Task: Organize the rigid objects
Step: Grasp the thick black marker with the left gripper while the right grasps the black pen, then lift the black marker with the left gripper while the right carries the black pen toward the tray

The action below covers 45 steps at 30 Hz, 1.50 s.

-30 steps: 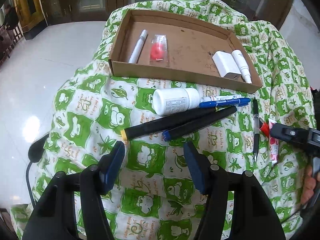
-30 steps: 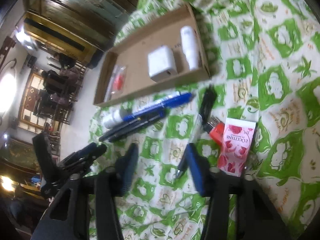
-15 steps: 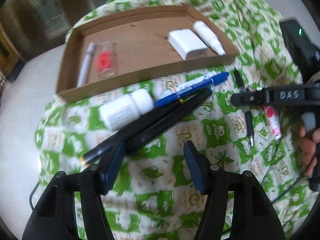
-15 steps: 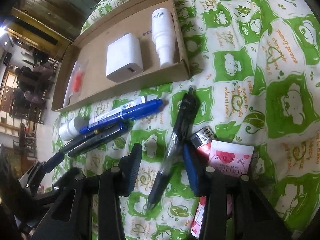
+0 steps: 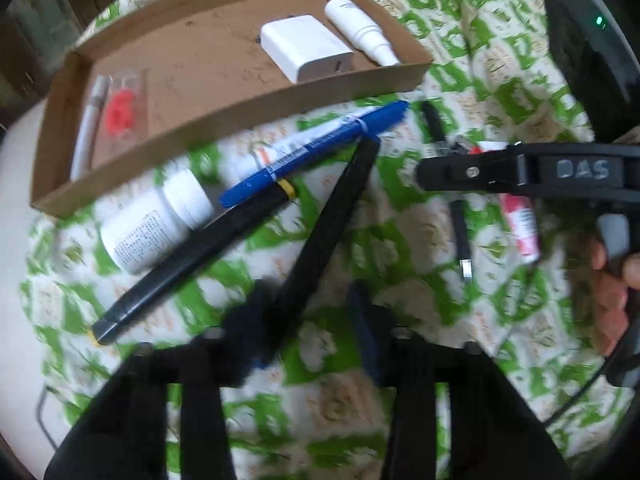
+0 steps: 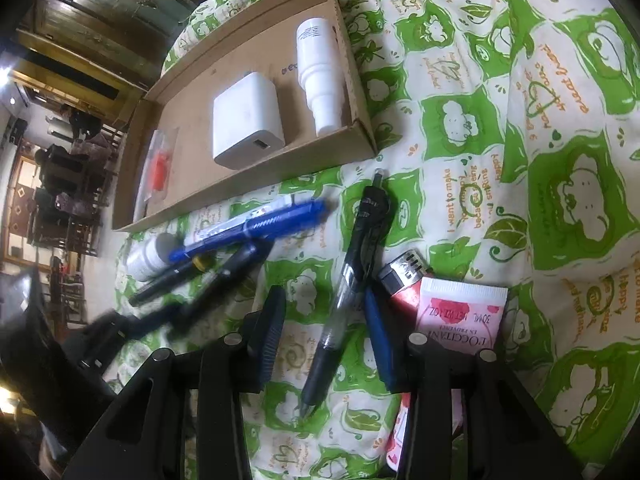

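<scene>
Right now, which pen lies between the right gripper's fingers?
The clear-barrelled black pen, lying apart beside the red lighter; the other pens cluster by the white bottle.

Left gripper [image 5: 308, 320] smeared by motion blur, so you can't tell if pads touch the black pen [image 5: 328, 224]. Pill bottle [image 5: 156, 224] label unreadable. Pink tube [image 6: 452, 320] partly behind right gripper [image 6: 324, 328].

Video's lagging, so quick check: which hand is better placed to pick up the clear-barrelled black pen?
Right. The right gripper has its jaws either side of the pen. The left gripper has just been closing its jaws around a black marker.
</scene>
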Each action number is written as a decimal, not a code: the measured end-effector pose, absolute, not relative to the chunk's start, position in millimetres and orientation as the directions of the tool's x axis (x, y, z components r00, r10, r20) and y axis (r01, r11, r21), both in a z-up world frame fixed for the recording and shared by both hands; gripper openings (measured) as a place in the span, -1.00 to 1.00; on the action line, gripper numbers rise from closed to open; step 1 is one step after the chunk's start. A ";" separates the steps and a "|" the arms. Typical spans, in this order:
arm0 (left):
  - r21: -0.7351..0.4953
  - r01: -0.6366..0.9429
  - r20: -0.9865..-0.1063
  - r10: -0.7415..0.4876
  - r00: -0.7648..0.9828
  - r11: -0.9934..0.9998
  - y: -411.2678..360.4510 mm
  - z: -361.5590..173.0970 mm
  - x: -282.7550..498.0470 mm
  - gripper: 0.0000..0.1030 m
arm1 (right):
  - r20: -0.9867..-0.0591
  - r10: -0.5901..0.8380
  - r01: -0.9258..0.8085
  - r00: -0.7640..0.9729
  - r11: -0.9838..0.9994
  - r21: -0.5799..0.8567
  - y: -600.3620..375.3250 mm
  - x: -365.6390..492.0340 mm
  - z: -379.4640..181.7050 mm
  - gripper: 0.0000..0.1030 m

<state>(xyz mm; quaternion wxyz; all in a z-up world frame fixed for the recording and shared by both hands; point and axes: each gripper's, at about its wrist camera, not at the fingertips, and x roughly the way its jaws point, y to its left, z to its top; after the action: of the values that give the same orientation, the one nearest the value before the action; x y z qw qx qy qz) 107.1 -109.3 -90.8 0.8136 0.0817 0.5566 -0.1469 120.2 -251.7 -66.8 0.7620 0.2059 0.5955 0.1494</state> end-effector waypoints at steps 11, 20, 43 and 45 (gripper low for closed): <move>0.033 0.306 -0.930 -0.083 0.359 0.952 -143.0 -89.6 144.1 -0.49 | -0.855 0.468 0.001 0.223 0.877 0.481 -245.1 118.2 -71.7 -0.60; -0.012 0.244 -0.930 -0.101 0.353 0.970 -122.8 -91.7 106.3 -0.74 | -0.844 0.505 -0.049 0.179 0.861 0.505 -226.5 115.1 -70.7 -0.74; 0.050 0.156 -0.897 -0.024 0.442 0.987 -102.7 -96.5 82.7 -0.76 | -0.852 0.510 -0.124 0.120 0.859 0.497 -196.0 93.4 -76.2 -0.77; 0.045 0.153 -0.898 -0.027 0.439 0.987 -103.1 -95.5 83.0 -0.76 | -0.855 0.504 -0.131 0.120 0.862 0.490 -194.3 92.8 -75.7 -0.76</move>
<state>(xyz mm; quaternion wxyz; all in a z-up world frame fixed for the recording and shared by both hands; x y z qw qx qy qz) 83.0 -103.1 -95.5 0.8460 0.0599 0.5272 -0.0532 92.8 -194.3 -75.7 0.7335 0.1488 0.6270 0.2163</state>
